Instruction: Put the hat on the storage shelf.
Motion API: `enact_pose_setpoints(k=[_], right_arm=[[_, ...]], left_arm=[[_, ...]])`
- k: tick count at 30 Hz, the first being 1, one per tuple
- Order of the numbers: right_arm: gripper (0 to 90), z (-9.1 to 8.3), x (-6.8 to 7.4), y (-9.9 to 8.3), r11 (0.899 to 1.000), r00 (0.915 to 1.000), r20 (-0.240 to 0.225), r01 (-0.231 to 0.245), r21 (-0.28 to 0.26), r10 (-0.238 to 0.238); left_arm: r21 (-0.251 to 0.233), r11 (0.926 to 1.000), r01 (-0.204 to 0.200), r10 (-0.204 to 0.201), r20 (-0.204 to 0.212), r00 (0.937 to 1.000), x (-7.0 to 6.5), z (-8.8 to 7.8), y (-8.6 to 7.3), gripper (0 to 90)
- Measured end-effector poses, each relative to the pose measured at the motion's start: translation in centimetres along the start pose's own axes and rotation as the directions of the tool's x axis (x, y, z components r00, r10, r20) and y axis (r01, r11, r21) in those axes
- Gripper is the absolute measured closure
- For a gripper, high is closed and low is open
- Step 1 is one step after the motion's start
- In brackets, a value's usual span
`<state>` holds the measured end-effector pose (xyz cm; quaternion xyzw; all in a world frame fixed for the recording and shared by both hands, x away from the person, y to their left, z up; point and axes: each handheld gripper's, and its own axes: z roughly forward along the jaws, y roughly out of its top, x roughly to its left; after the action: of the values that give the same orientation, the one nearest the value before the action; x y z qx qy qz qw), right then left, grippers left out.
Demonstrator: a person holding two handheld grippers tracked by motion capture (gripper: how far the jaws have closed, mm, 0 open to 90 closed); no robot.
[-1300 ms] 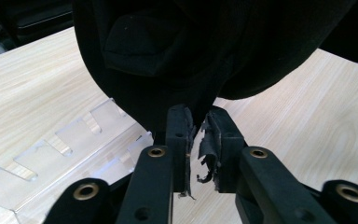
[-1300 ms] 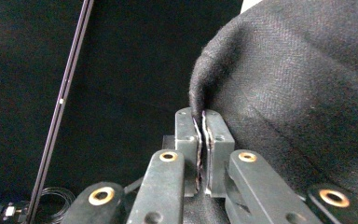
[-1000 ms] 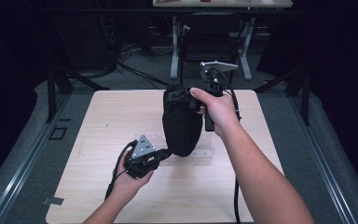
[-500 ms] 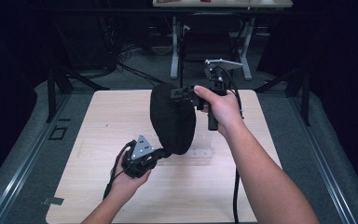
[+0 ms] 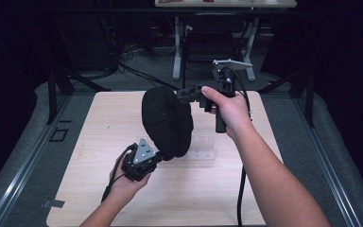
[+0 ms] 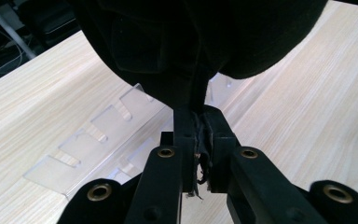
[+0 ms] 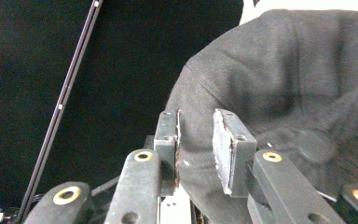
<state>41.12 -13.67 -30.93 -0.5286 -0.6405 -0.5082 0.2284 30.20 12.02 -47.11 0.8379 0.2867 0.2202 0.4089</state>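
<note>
Black cloth bag hangs pinched by left gripper.

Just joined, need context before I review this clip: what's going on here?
A person is handling a black fabric pouch above a light wooden table with two hand-held claws. The left claw is shut on the pouch's lower edge, pinching the cloth. The right claw sits at the pouch's upper end; its jaws have just been opening, and now stand apart with the fabric behind the gap, not pressed. A clear plastic slotted tray lies on the table under the pouch.
</note>
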Motion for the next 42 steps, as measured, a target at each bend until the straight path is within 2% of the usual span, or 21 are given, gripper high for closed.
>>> enact_pose_setpoints(k=[11, 17, 21, 26, 32, 34, 36, 42], right_arm=[[70.8, -0.4, -0.2, 0.0, 1.0, 1.0, 0.009, 0.003, -0.009, -0.003], [70.0, -0.7, -0.3, 0.0, 1.0, 0.9999, 0.012, 0.002, -0.018, -0.002], [69.3, -1.0, -0.5, 0.1, 1.0, 0.9999, 0.016, -0.001, -0.023, 0.001], [69.0, -1.2, -0.5, 0.0, 1.0, 0.9998, 0.018, 0.0, -0.027, 0.0], [68.7, -1.4, -0.6, 0.0, 1.0, 0.9998, 0.022, 0.002, -0.029, -0.001], [68.6, -1.5, -0.6, 0.0, 1.0, 0.9998, 0.02, 0.004, -0.029, -0.003], [68.6, -1.6, -0.7, 0.0, 0.999, 0.9998, 0.02, 0.003, -0.032, -0.003], [68.4, -1.8, -0.8, 0.0, 0.999, 0.9997, 0.023, 0.0, -0.039, 0.0]], left_arm=[[0.026, 0.9996, 0.013, -0.013, 0.002, 0.9999, 0.5, 0.3, -0.6, 85.9], [0.053, 0.9974, 0.049, -0.048, -0.01, 0.9988, 1.2, 0.8, -1.8, 85.4], [0.065, 0.9968, 0.047, -0.046, -0.015, 0.9988, 1.4, 0.8, -2.5, 85.1], [0.054, 0.9968, 0.059, -0.059, -0.012, 0.9982, 1.3, 0.8, -3.2, 84.8], [0.046, 0.9973, 0.057, -0.056, -0.016, 0.9983, 1.1, 0.8, -3.3, 83.2], [0.037, 0.9969, 0.069, -0.069, -0.02, 0.9974, 1.1, 0.7, -3.3, 80.2], [0.022, 0.9959, 0.088, -0.088, -0.022, 0.9959, 1.2, 0.6, -3.3, 73.6], [0.007, 0.9931, 0.117, -0.117, -0.023, 0.9929, 1.4, 0.2, -3.3, 64.1]])
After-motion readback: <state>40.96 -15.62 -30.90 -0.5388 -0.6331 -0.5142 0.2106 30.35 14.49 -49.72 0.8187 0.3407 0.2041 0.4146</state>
